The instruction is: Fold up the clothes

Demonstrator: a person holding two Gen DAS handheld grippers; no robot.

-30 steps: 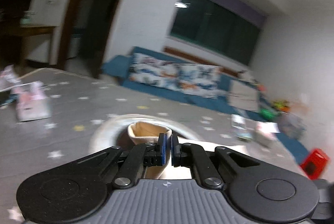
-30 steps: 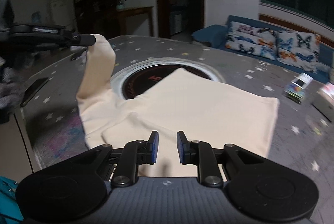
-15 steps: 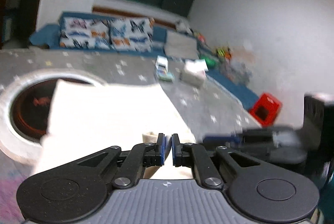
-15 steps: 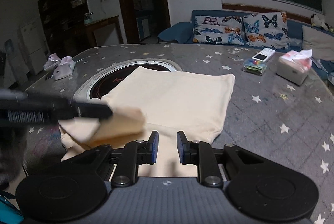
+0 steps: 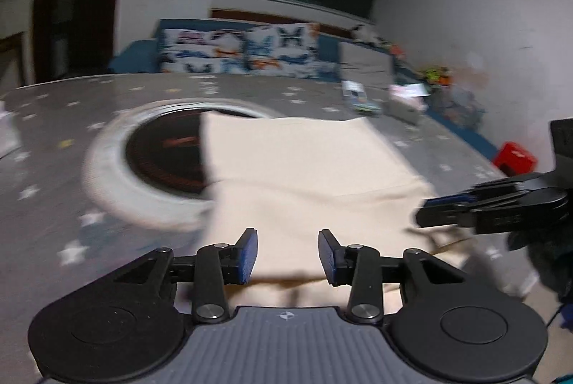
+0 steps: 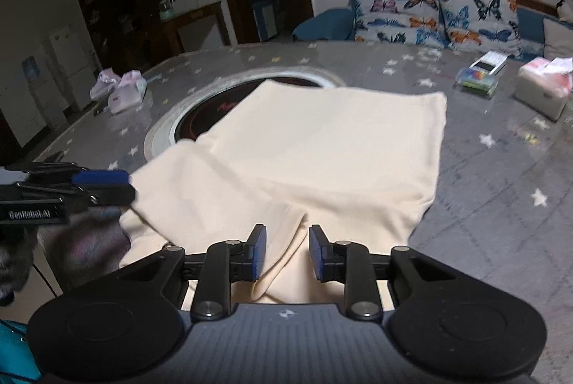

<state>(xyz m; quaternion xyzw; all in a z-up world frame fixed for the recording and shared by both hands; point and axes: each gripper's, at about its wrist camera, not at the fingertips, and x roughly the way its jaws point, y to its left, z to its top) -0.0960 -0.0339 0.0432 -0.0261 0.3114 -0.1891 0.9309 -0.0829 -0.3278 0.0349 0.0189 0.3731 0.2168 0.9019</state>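
Observation:
A cream garment [image 6: 322, 162] lies partly folded on the grey star-patterned table [image 6: 501, 205], with its left sleeve laid over the body. It also shows in the left wrist view [image 5: 304, 176]. My left gripper [image 5: 288, 253] is open and empty just above the garment's near edge; it shows at the left of the right wrist view [image 6: 104, 185]. My right gripper [image 6: 284, 251] is open, its jaws either side of a fold at the garment's near edge, holding nothing. It shows at the right of the left wrist view [image 5: 440, 212].
A round inset cooker [image 6: 215, 119] sits in the table, partly under the garment. A tissue box [image 6: 544, 90] and a small box [image 6: 483, 72] lie at the far right, pink packets [image 6: 121, 90] at the far left. A sofa [image 6: 429, 18] stands behind.
My left gripper carried the sleeve across over the body, opened and let it go. My right gripper stayed open at the near edge.

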